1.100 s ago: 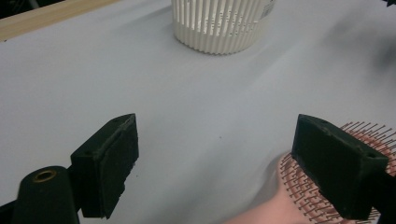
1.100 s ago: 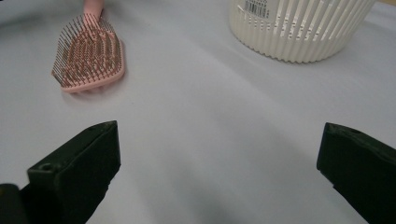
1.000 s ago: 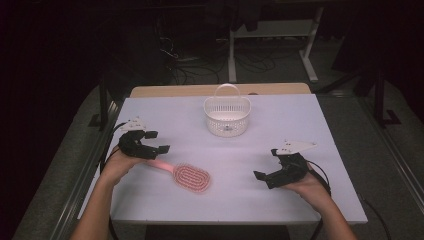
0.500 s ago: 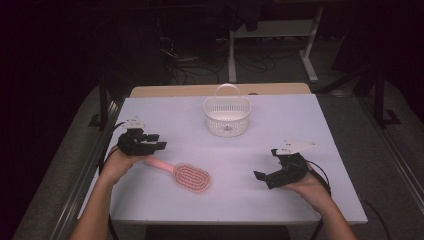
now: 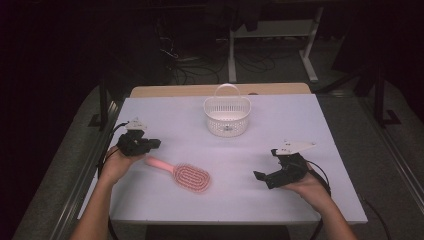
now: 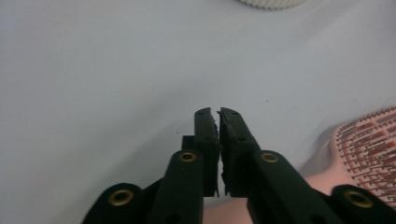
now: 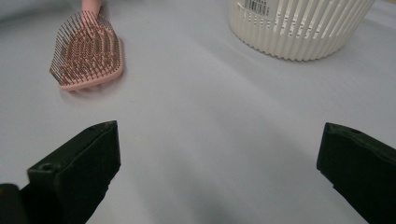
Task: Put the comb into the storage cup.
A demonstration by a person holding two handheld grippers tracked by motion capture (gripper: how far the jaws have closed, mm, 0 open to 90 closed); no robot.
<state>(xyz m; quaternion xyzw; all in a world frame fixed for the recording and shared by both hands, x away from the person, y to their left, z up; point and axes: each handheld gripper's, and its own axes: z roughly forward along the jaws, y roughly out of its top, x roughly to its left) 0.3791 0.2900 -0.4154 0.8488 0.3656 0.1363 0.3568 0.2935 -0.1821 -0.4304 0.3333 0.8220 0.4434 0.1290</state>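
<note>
My left claw (image 5: 152, 143) is pressed together, empty, just above the handle end of the pink plastic paddle hairbrush (image 5: 187, 176), which lies bristles-up on the pale bench (image 5: 280, 120). My right claw (image 5: 261, 175) is spread wide, well apart from the brush. Farther back stands the white slatted plastic basket (image 5: 227, 116).

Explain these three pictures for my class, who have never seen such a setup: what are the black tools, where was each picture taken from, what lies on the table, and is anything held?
A person holds two hand-held grippers. One picture looks down from above; the other two come from cameras riding on each gripper, looking along its black jaws. On the white table lie a pink hairbrush and a white slatted basket. The left gripper is shut on nothing, beside the brush handle. The right gripper is open and empty.
</note>
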